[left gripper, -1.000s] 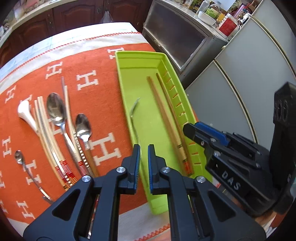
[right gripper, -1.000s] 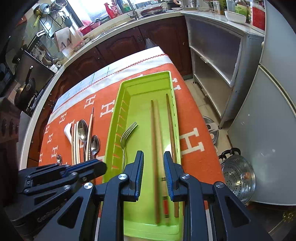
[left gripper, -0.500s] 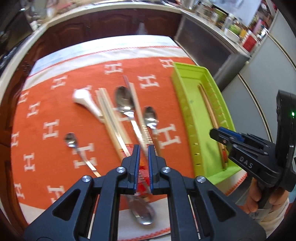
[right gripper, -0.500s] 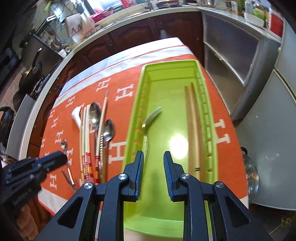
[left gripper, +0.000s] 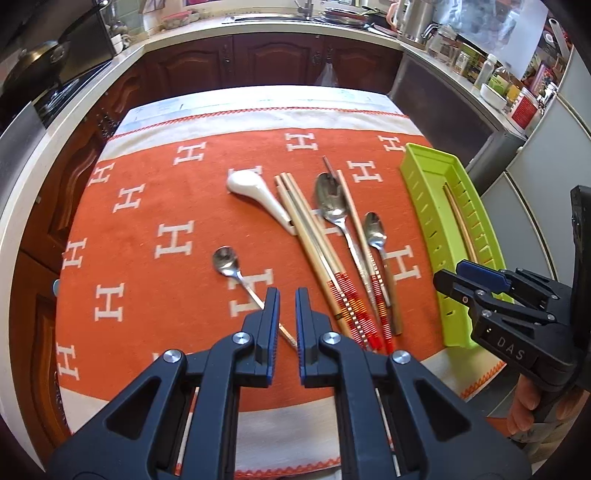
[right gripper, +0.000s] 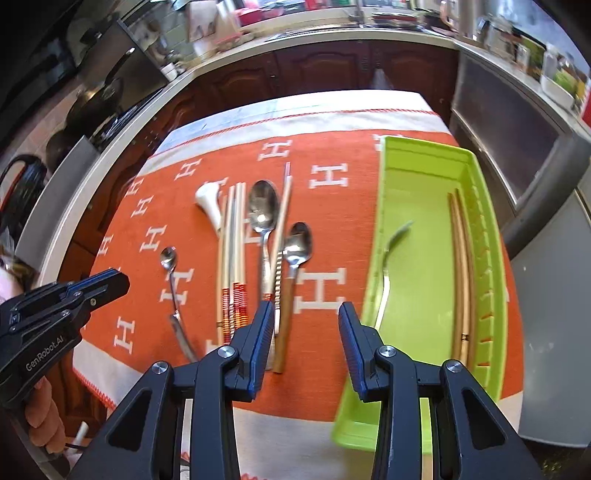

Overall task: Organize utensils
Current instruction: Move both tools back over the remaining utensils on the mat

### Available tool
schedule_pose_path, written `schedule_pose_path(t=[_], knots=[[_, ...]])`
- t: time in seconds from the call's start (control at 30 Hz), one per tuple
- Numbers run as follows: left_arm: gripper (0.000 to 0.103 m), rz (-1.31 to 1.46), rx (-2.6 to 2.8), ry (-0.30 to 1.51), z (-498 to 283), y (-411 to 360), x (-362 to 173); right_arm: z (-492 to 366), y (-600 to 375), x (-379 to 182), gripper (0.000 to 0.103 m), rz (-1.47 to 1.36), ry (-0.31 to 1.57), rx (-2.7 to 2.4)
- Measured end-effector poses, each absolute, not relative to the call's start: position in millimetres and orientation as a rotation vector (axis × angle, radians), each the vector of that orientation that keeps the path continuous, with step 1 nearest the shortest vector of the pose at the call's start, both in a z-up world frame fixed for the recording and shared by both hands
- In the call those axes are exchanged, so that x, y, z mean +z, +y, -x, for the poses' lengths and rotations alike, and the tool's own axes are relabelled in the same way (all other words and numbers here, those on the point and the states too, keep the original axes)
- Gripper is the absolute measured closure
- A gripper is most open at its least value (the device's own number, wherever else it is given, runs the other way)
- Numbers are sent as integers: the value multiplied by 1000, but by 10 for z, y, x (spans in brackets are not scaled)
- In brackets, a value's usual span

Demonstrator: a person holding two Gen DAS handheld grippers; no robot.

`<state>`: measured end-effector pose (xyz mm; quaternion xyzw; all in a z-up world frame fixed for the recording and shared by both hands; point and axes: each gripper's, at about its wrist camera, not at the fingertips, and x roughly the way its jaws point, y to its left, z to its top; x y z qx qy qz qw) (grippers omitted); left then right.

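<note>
On the orange cloth lie a white ceramic spoon, pale chopsticks with red-striped ends, a large steel spoon, a wooden-handled spoon and a small steel spoon. A green tray on the right holds a fork and brown chopsticks. My left gripper is nearly shut and empty above the small spoon's handle. My right gripper is open and empty, between the wooden-handled spoon and the tray.
The table's front edge lies just below both grippers. Dark wood cabinets and a cluttered kitchen counter run behind the table. Grey appliances stand to the right of the tray.
Both grippers have swung left from over the tray toward the loose utensils. My right gripper has opened wider. The utensils have not moved.
</note>
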<state>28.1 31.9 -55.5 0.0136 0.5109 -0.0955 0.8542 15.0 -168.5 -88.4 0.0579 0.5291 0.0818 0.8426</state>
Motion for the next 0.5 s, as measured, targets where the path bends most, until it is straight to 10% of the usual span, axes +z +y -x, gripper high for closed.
schedule_pose_path(t=[0.5], knots=[[98,11,-158,1095,-285,597,-691,-154,-1318,-877,66,-76,1122,214]])
